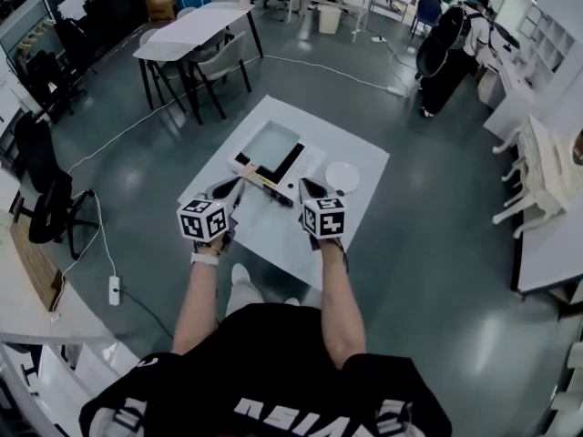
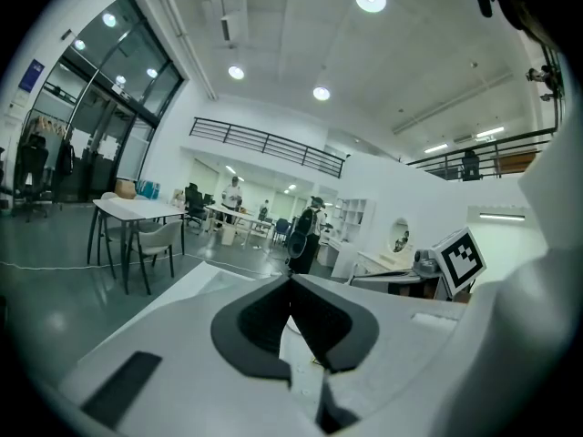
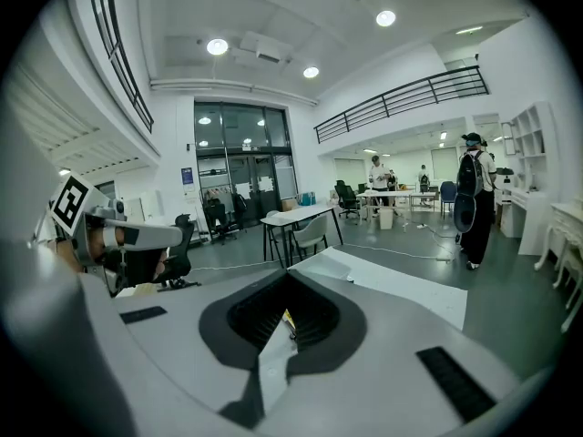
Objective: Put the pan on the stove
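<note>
A white mat [image 1: 360, 157] lies on the grey floor. On it sits the stove [image 1: 273, 151], a flat white cooktop with a grey glass top. To its right lies a round white thing [image 1: 342, 177] that may be the pan; I cannot make out a handle. My left gripper [image 1: 235, 189] and right gripper [image 1: 306, 189] hang side by side above the mat's near half, short of the stove. Both are shut with nothing between the jaws. The left gripper [image 2: 291, 282] and right gripper [image 3: 288, 279] views look level across the room and show neither stove nor pan.
A white table with chairs [image 1: 196, 27] stands behind the mat to the left. A person with a backpack [image 1: 446, 53] stands at the back right. A black office chair [image 1: 46, 203] and a power strip [image 1: 114, 289] are at the left, white furniture [image 1: 537, 180] at the right.
</note>
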`<state>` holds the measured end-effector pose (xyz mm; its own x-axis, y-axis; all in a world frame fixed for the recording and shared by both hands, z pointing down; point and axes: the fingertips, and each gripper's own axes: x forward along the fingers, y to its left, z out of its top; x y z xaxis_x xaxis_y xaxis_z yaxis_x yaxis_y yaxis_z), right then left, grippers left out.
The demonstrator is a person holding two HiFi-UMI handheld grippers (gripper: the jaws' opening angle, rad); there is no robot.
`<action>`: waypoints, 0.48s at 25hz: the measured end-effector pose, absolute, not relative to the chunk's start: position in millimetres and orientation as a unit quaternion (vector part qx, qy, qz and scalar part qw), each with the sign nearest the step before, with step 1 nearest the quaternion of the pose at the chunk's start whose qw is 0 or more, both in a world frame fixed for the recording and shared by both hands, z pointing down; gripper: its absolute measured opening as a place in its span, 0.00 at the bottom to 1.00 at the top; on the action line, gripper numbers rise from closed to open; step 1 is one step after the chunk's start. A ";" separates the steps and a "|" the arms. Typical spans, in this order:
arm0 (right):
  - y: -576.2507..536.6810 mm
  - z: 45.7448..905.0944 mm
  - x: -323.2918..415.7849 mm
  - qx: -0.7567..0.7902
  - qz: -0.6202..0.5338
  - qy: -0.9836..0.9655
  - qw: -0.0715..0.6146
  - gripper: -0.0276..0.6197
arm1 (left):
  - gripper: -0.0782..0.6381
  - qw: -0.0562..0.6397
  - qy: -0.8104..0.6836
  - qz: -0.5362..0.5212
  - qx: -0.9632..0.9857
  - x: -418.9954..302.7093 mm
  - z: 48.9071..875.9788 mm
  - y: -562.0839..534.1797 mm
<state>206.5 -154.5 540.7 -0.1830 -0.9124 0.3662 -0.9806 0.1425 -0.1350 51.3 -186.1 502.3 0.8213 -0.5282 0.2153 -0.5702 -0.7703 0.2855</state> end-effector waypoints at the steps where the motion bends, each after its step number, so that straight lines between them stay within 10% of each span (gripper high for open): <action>1: -154.2 541.2 206.2 0.631 0.173 -0.750 0.099 0.04 | 0.11 0.171 -0.293 0.063 0.939 51.8 503.1 -185.5; 12: -162.4 547.4 202.1 0.626 0.176 -0.752 0.107 0.04 | 0.11 0.174 -0.305 0.065 0.934 50.3 511.1 -190.6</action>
